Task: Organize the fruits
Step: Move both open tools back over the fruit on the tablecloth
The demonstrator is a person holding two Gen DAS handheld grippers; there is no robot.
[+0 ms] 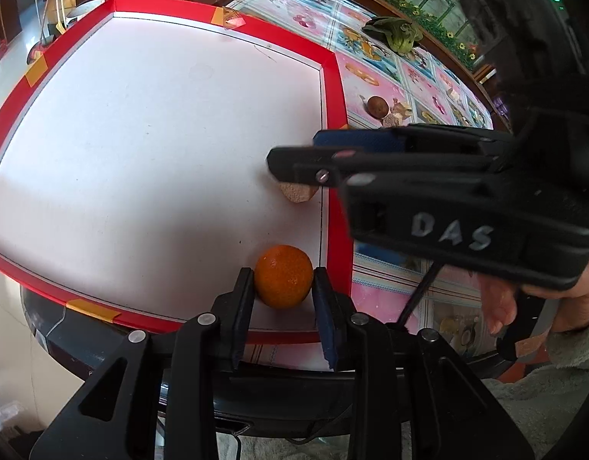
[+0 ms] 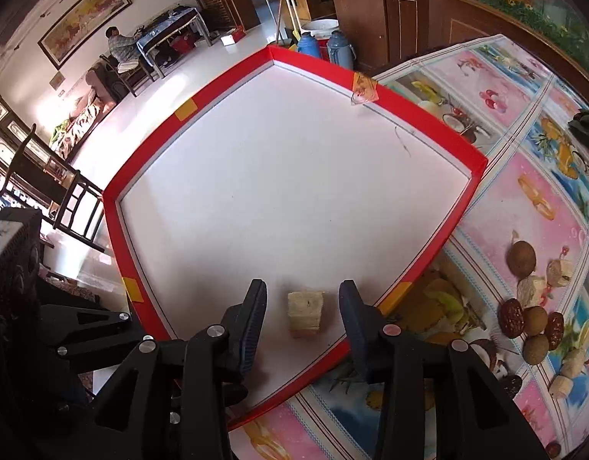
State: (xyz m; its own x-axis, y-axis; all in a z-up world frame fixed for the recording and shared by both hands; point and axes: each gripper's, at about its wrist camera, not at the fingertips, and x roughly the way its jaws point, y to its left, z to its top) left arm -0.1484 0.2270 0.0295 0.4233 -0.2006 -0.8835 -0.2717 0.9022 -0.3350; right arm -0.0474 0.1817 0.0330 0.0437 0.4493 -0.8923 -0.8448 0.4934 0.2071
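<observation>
The left gripper [image 1: 283, 281] stands partly open around an orange [image 1: 283, 276] that sits on the white floor of the red-rimmed tray [image 1: 334, 88], near the tray's near right corner; narrow gaps show on both sides of the fruit, so the pads do not press it. The right gripper [image 2: 302, 301] is also partly open, its fingers well clear on either side of a pale tan block [image 2: 305, 312] resting on the tray floor by the right rim. A hand [image 1: 539, 299] grips its handle. More small fruits [image 2: 532, 322] lie on the patterned tablecloth [image 2: 524, 176], right of the tray
</observation>
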